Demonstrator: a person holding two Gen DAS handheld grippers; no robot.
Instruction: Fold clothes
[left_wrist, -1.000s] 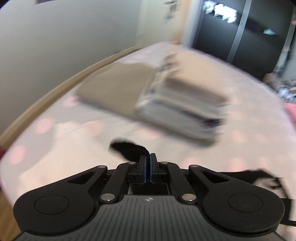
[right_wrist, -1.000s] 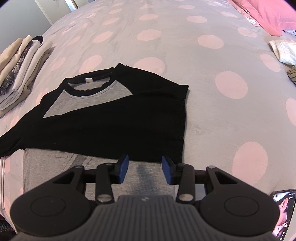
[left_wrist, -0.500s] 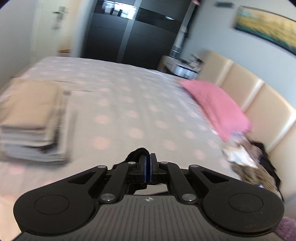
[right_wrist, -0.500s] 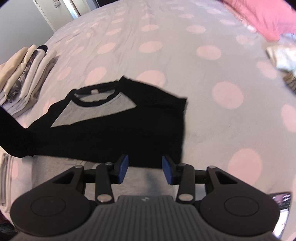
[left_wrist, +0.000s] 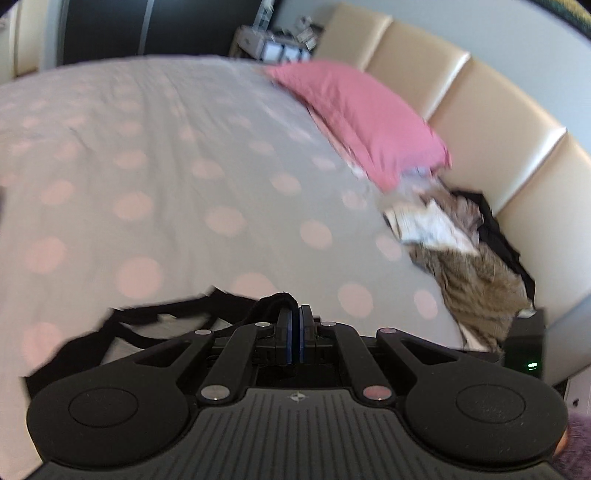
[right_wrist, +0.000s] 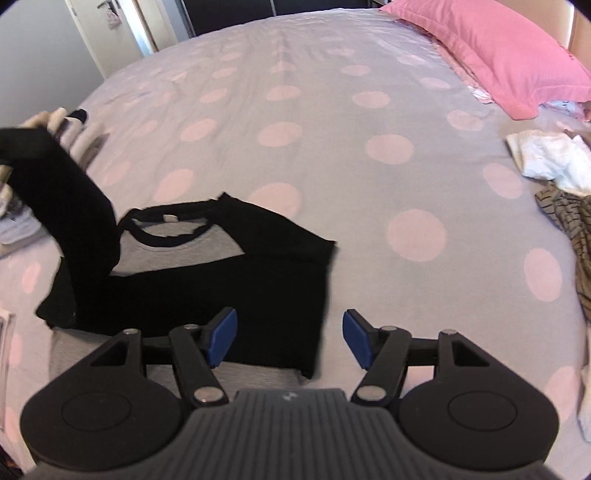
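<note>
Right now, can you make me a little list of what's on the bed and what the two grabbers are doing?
bed cover: grey with pink dots
shirt: black and grey shirt, lying half folded, one black sleeve lifted
left gripper: fingers shut on the sleeve cuff
right gripper: jaws opening, nothing pinched, shirt hem below
pillow: pink pillow at the bed's far right
unfolded clothes: a heap at the right edge

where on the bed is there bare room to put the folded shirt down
Free: the wide stretch of dotted bedspread between the black and grey shirt and the pink pillow, and the strip right of the shirt's edge. Crowded: the loose clothes pile below the pillow, and the folded stack at far left.
</note>
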